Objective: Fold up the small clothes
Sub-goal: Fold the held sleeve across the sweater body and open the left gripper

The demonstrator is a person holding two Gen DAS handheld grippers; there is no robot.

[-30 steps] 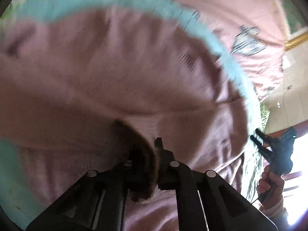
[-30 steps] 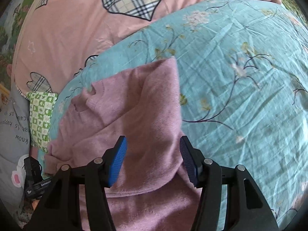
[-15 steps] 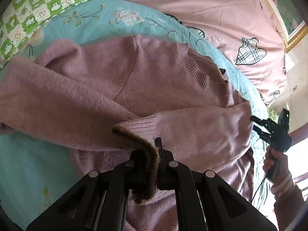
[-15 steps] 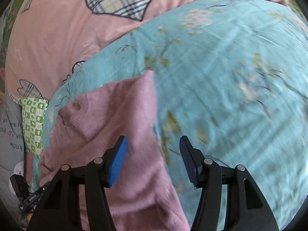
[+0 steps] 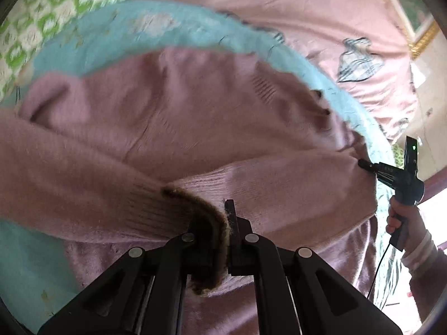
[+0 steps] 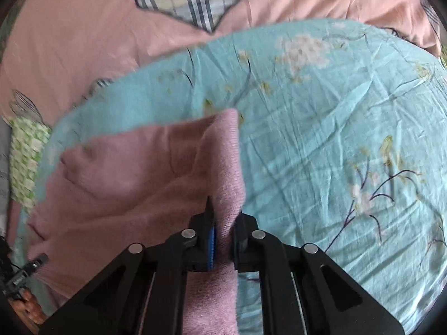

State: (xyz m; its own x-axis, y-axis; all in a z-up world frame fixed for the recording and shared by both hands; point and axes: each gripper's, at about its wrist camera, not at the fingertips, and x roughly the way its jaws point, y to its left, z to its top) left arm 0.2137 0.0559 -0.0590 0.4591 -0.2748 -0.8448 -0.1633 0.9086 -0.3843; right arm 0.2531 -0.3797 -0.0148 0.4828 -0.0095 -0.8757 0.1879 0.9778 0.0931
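Note:
A mauve knit sweater (image 5: pixel 195 117) lies on a teal flowered sheet (image 5: pixel 117 39). My left gripper (image 5: pixel 215 223) is shut on the sweater's ribbed sleeve cuff (image 5: pixel 178 203), held over the sweater's body. My right gripper (image 6: pixel 223 231) is shut on a fold at the sweater's edge (image 6: pixel 226 167), with the sweater (image 6: pixel 134 173) spread to its left. The right gripper also shows at the right edge of the left wrist view (image 5: pixel 363 164), its tip at the sweater's side.
A pink quilt with plaid hearts (image 6: pixel 83 28) lies beyond the teal sheet (image 6: pixel 335 111). A green checked cloth (image 5: pixel 42 14) is at the far left. A floor and a gold picture frame (image 5: pixel 421 39) show at the right.
My right gripper was open over the sweater's edge and has closed on it. My left gripper keeps its hold on the cuff and has shifted slightly.

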